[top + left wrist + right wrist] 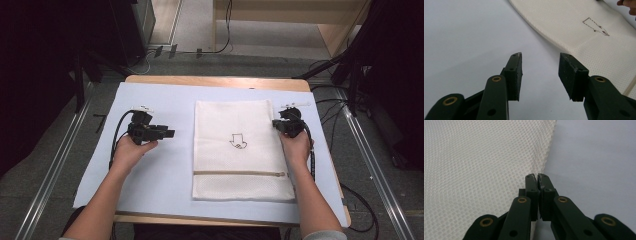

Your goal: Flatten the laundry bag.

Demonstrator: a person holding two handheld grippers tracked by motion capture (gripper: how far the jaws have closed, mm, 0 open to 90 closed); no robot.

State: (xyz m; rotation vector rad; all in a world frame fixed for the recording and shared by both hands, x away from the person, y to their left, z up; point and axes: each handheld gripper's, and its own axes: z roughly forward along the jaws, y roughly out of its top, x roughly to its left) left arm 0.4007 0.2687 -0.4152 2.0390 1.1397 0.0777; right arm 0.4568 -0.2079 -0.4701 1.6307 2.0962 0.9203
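We see a flat, cream-white mesh laundry bag (242, 150) with a small dark outline drawing at its middle and a beige zip across its lower part. It lies at the centre of a pale blue-white sheet (165, 175) that covers the wooden table (215, 81).

Our right gripper (276, 124) sits at the bag's right-hand edge, at about two o'clock from the drawing. In the right gripper view the two black jaws are pressed together, tips meeting right at the border where the mesh (481, 170) ends and the sheet (596, 157) begins. The bag's edge runs up from the jaw tips toward twelve o'clock. We cannot tell whether a fold of mesh is caught between the pads or whether they only touch the edge.

Our left gripper (170, 133) is well apart from the bag, out at nine o'clock from the drawing, over bare sheet and pointing toward three o'clock. In the left gripper view its jaws stand apart with nothing between them. The bag (574, 27) lies beyond them at about one o'clock, and its near edge is not touching either pad.
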